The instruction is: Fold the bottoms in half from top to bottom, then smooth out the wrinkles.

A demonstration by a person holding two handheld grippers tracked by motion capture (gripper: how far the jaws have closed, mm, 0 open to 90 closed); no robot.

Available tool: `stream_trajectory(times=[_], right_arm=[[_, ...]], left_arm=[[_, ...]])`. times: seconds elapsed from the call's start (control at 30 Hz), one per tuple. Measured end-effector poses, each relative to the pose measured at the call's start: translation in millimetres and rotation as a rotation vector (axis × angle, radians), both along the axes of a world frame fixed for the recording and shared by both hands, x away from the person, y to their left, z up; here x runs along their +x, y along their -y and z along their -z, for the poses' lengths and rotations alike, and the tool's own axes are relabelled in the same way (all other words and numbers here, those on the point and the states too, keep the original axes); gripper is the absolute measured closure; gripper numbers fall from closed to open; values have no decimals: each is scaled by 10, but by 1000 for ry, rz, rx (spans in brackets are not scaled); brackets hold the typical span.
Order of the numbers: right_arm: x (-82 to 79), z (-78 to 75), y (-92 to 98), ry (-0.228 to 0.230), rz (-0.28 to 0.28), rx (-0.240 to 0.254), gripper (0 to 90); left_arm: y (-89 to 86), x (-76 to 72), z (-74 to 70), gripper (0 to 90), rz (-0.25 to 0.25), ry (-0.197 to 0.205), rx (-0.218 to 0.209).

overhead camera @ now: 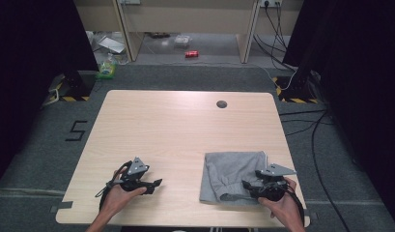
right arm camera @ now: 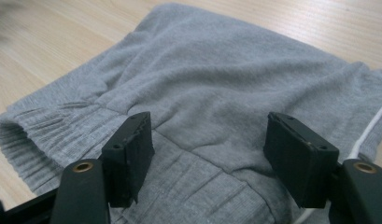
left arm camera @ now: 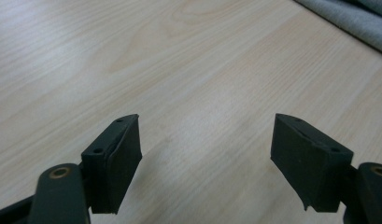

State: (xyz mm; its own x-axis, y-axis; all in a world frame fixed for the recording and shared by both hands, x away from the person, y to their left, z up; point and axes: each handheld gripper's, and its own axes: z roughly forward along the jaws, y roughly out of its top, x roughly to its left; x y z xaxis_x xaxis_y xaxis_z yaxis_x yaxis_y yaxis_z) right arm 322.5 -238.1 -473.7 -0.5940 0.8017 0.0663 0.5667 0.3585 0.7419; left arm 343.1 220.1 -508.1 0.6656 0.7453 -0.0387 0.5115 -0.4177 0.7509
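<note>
Folded grey garment [overhead camera: 233,175] lies at the table's [overhead camera: 185,130] near right corner. My right gripper [overhead camera: 255,186] hovers over its ribbed edge, jaws wide, nothing pinched. Left gripper [overhead camera: 154,184] is wide too, over bare wood near the front edge. Risk: a one-sided grab there could catch only the top layer and undo the fold.
</note>
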Motion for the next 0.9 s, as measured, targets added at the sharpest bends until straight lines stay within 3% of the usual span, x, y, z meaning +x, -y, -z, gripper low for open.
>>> stream_trajectory(times=[0.27, 0.43, 0.53, 0.63, 0.9], right_arm=[[-82, 54, 20, -15, 8, -4, 323], [-115, 94, 32, -29, 12, -1, 319], [-110, 99, 32, -29, 14, 3, 318], [-111, 95, 28, -24, 14, 5, 315], [-107, 103, 46, -16, 16, 23, 311]], left_arm=[[-139, -97, 50, 227, -28, 11, 39], [-181, -118, 101, 208, -41, -4, 50], [-195, -120, 113, 200, -45, -10, 35], [-213, -121, 153, 175, -51, 11, 5], [-232, -110, 154, 157, -56, 9, 7]])
